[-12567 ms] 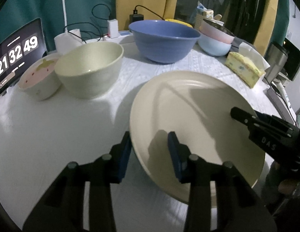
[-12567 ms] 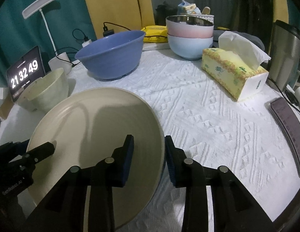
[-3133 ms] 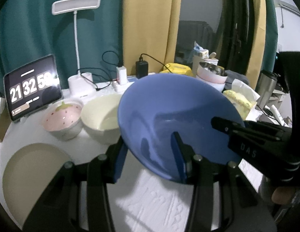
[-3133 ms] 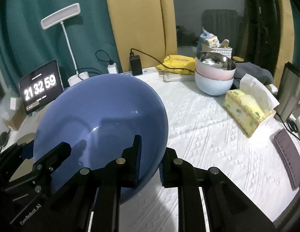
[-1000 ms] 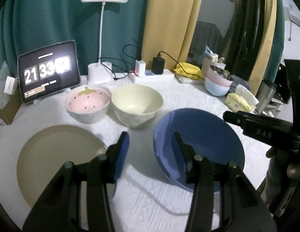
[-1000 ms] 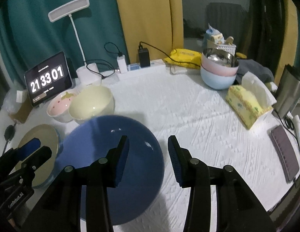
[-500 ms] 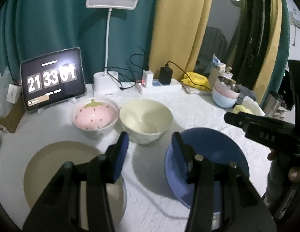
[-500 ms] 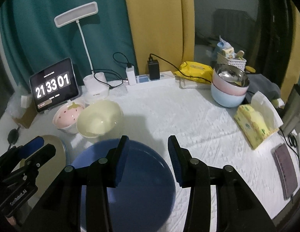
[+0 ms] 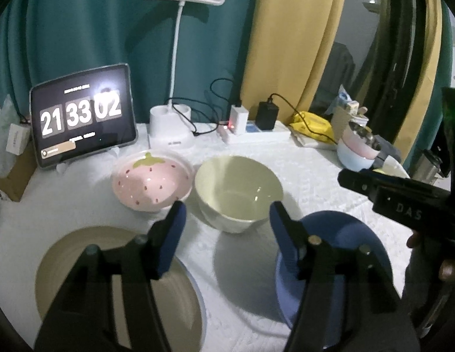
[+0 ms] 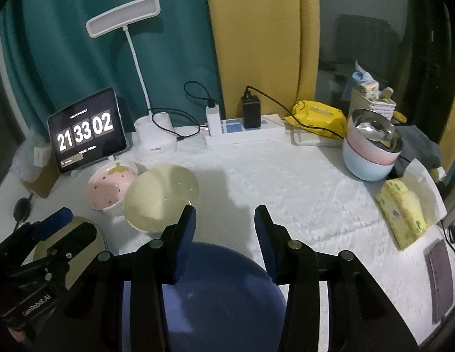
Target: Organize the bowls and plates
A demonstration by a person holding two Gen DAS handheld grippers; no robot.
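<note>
Left tool (image 9: 226,223): its jaws have just been opening and are standing spread with nothing between the pads; through the gap the cream bowl (image 9: 238,187) is showing, so it is probably lining up on that next.
Right tool (image 10: 224,231): its jaws are hanging apart and empty above the blue bowl (image 10: 227,299), gripping nothing.
Blue bowl: it is sitting on the counter (image 10: 286,182) at the near edge, free of both tools, likely parked there as the widest bowl to nest the others in.
Beige plate (image 9: 80,252): it is lying flat at the near left, well apart from the blue bowl, seemingly keeping plates and bowls separate.
Strawberry bowl (image 9: 152,183): it is sitting just beside the cream bowl, in front of the clock tablet (image 9: 82,120); whether their rims are touching is unclear.
Hidden: both tools' arms are covering the near parts of the plate and blue bowl.
Stacked bowls (image 10: 371,149): far right, the count in the stack is hard to tell.
</note>
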